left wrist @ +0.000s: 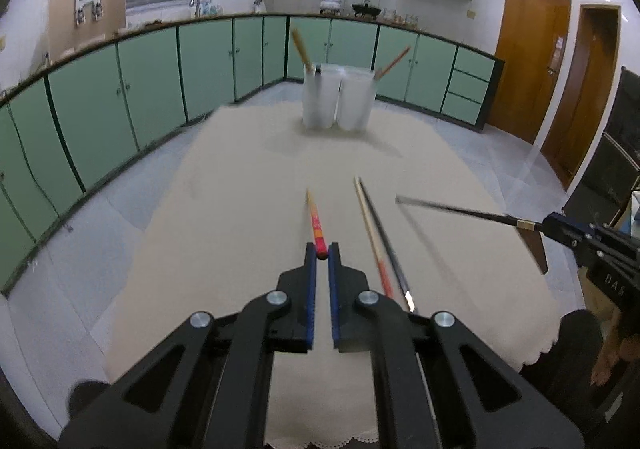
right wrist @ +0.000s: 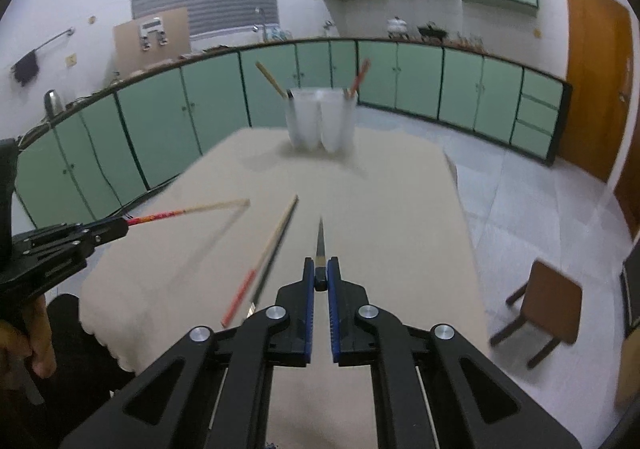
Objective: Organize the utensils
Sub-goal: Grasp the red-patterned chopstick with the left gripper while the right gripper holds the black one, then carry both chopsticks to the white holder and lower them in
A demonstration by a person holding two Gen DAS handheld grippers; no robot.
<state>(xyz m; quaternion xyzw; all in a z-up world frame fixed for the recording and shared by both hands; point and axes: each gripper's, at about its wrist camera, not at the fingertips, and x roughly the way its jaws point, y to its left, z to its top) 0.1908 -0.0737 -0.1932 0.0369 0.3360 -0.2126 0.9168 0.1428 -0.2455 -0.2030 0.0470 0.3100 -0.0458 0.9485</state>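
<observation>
My left gripper point(left wrist: 322, 251) is shut on the red end of a red-and-wood chopstick point(left wrist: 314, 219), held above the table; it also shows in the right wrist view point(right wrist: 188, 211). My right gripper point(right wrist: 320, 273) is shut on a black chopstick point(right wrist: 320, 241), seen from the left wrist view point(left wrist: 456, 211) pointing left. A second wood-and-red chopstick point(left wrist: 370, 225) and a second black chopstick point(left wrist: 386, 241) lie side by side on the beige tablecloth point(left wrist: 240, 189). Two white holder cups point(left wrist: 338, 97) stand at the far end, each with one chopstick in it.
The table's left and right edges drop to a tiled floor. A brown stool point(right wrist: 548, 301) stands right of the table. Green cabinets point(left wrist: 152, 73) line the far wall. The person's hand point(right wrist: 36, 345) shows at the lower left.
</observation>
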